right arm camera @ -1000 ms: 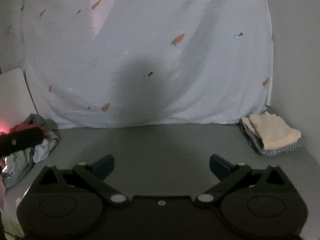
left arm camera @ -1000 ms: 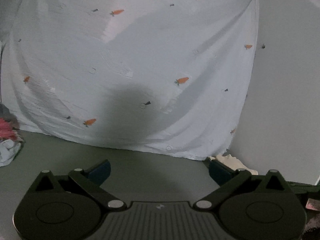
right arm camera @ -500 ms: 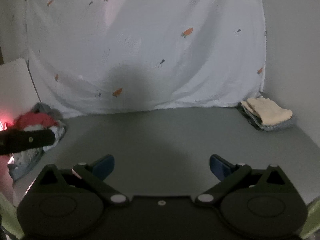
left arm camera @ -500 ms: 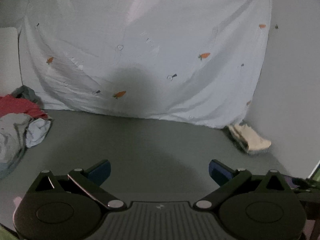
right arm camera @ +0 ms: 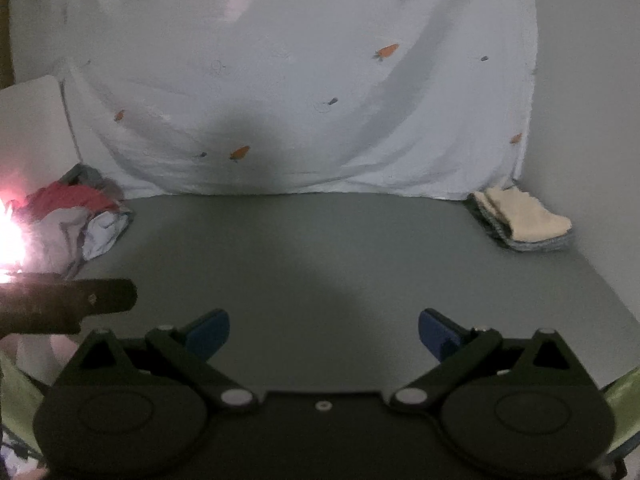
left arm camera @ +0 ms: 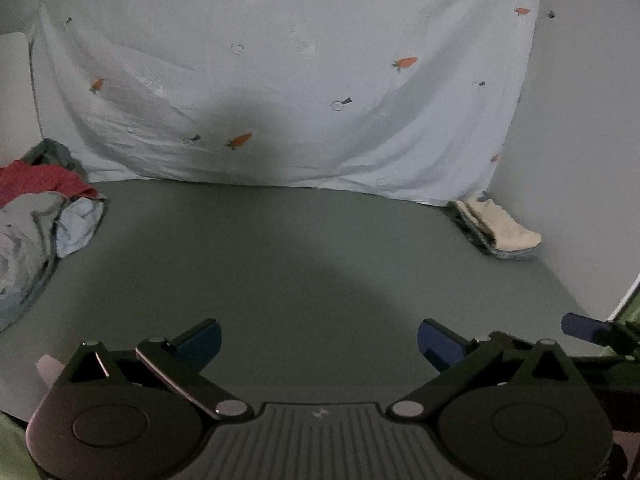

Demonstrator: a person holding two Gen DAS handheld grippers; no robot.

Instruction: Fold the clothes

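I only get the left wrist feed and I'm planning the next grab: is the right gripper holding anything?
Observer: No. The right gripper is open, with only bare grey table between its fingers.
Operator: How does my left gripper look from that side?
Observer: The left gripper shows in the right wrist view as a dark bar at the left edge, in front of the unfolded pile. I cannot tell if it touches the pile.
Operator: Anything spoiling that feed?
Observer: A bright pink-white glare washes out the pile's left part.
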